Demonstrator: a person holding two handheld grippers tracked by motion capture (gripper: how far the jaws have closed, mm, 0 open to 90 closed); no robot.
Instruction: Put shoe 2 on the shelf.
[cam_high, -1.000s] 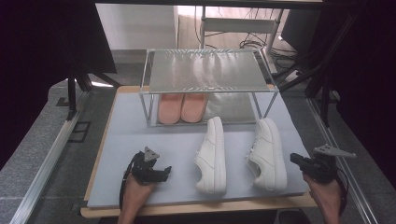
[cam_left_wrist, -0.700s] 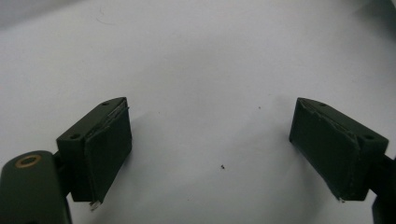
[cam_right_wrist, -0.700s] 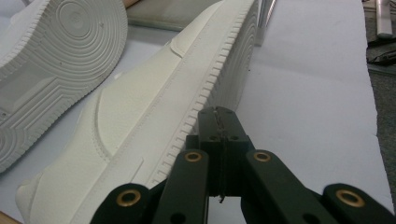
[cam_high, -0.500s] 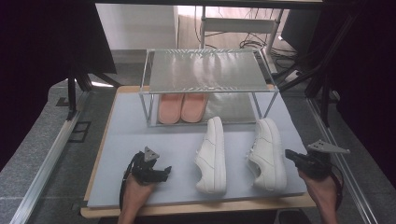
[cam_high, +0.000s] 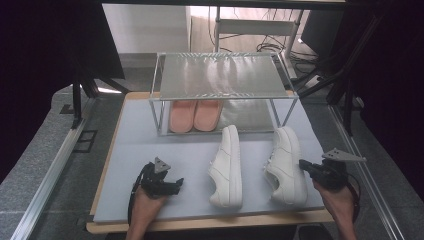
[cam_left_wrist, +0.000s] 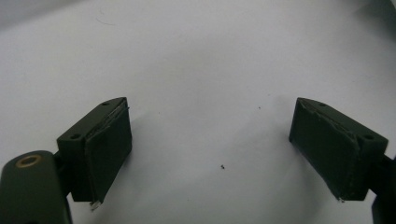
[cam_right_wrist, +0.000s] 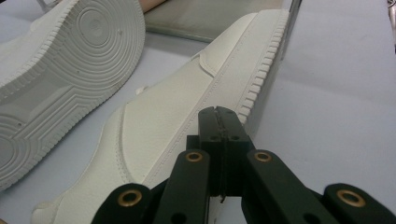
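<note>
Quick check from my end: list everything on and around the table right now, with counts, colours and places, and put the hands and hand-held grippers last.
white sneakers: 2, white, lying on their sides on the mat in front of the rack, one mid-table, one to its right
pink shoes: 2, pink, side by side on the rack's lower level, left part
rack: 1, silver metal, two levels, at the table's far side, top shelf bare
mat: 1, pale grey-blue, covering the wooden tabletop
left hand-held gripper: 1, black, on the mat at front left, jaws open, nothing between
right hand-held gripper: 1, black, at front right beside the right sneaker, jaws shut, holding nothing
</note>
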